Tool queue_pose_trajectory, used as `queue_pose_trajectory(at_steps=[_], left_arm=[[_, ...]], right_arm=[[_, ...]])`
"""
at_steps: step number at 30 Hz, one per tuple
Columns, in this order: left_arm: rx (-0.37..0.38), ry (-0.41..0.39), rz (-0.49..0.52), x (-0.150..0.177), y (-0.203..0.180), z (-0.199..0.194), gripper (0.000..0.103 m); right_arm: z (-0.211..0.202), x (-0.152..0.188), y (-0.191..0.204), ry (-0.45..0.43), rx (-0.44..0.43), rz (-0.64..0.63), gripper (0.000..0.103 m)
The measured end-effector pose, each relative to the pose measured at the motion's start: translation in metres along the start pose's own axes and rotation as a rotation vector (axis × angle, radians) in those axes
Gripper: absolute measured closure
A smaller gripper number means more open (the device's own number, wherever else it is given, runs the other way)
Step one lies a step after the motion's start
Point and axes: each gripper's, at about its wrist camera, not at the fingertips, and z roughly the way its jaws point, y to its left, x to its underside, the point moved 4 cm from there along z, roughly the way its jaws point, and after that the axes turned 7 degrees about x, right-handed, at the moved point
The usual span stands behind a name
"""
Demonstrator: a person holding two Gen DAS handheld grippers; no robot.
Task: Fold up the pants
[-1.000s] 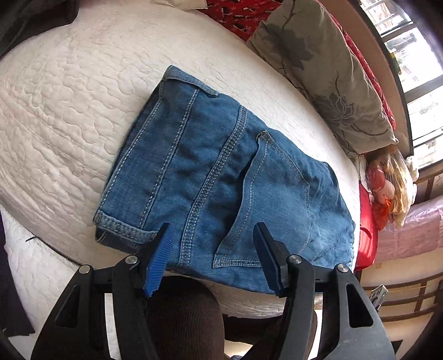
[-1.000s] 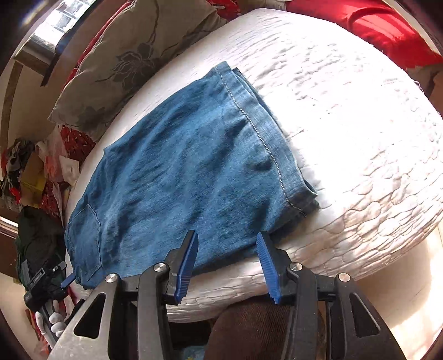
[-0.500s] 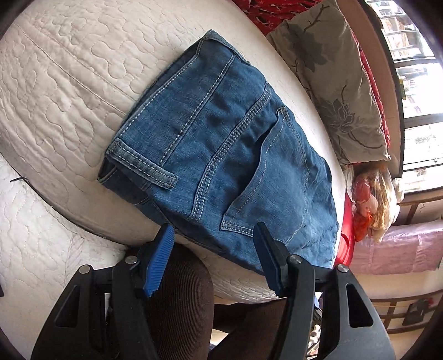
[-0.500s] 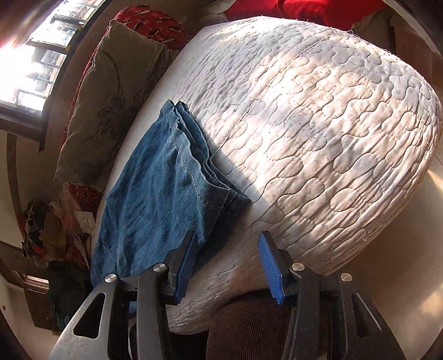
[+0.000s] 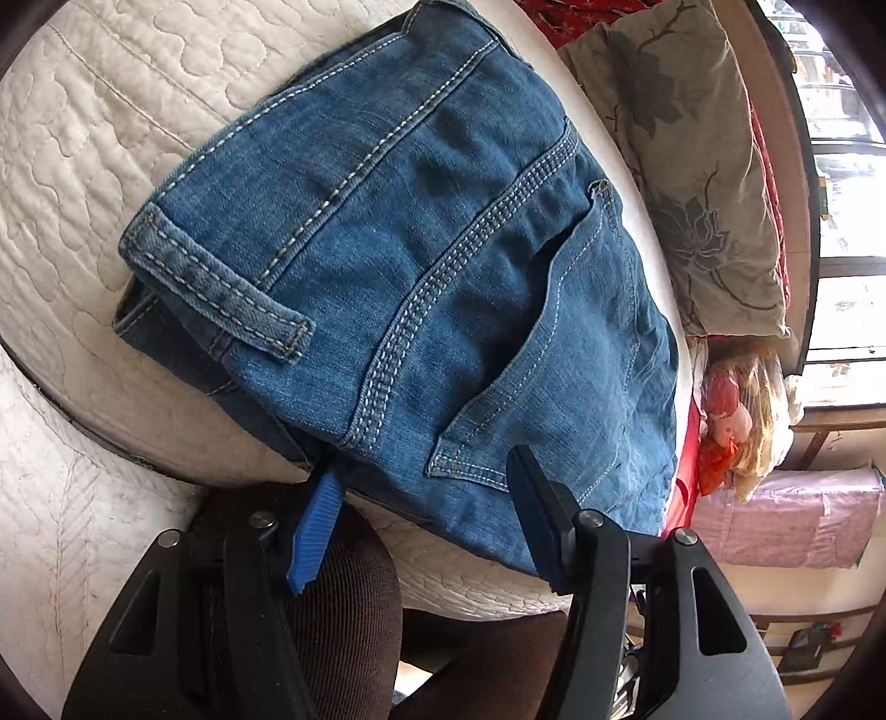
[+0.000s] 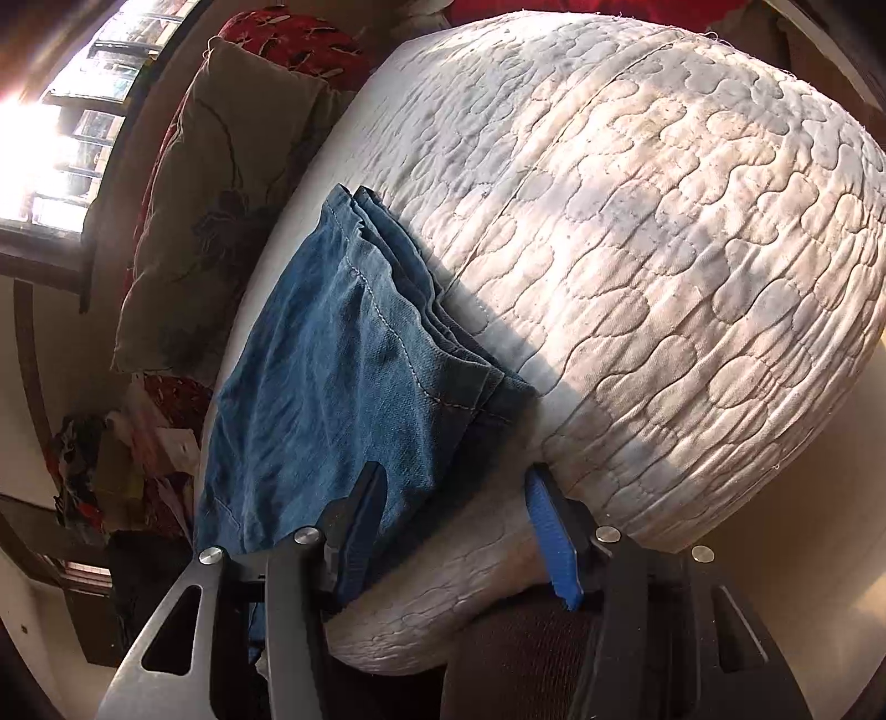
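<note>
Blue jeans [image 5: 421, 266] lie folded in a stack on the white quilted bed [image 5: 111, 111], waistband end with a belt loop and back pocket toward the left wrist camera. My left gripper [image 5: 423, 487] is open, its fingers straddling the near edge of the waistband end. In the right wrist view the hem end of the jeans [image 6: 343, 376] shows several stacked layers. My right gripper [image 6: 454, 498] is open, its fingers straddling the near corner of that hem end at the bed's edge [image 6: 692, 277].
A grey floral pillow [image 5: 692, 166] lies beyond the jeans, and it also shows in the right wrist view [image 6: 210, 221]. Red bedding [image 6: 288, 44], a window and clutter [image 5: 742, 421] are past it. My dark-clad leg [image 5: 349, 637] is below the grippers.
Both grippers have moved in close to the jeans and down to the bed's near edge. The left one now straddles the waistband end, the right one the hem corner. The jeans have not moved.
</note>
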Motion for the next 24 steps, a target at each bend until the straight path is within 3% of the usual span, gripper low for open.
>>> queue_pose_trajectory(at_steps=[5,8,11,14,15,19,24], left_arm=[[-0.046,-0.049,0.052,0.003,0.004,-0.012,0.045],[-0.010,-0.056,-0.053,-0.009,0.022,-0.009,0.045],[-0.011,-0.069,-0.085,-0.017,0.025,-0.010,0.047],[-0.027,-0.121,-0.068,-0.020,0.023,-0.021,0.062],[-0.036,-0.131,-0.058,-0.020,0.023,-0.025,0.063],[0.014,-0.092,-0.070,-0.010,0.031,-0.026,0.062],[0.024,-0.049,-0.089,-0.001,0.037,-0.008,0.058]], right_arm=[[0.001,0.000,0.002,0.000,0.009,-0.007,0.048],[0.002,-0.001,0.003,-0.001,0.013,-0.006,0.048],[0.001,0.000,0.006,-0.002,-0.011,-0.003,0.048],[-0.001,0.001,0.004,-0.005,-0.012,0.005,0.048],[-0.001,0.001,0.003,-0.004,-0.012,0.009,0.048],[0.000,0.001,-0.002,-0.003,-0.014,0.042,0.048],[0.005,0.002,0.000,-0.002,-0.020,0.072,0.048]])
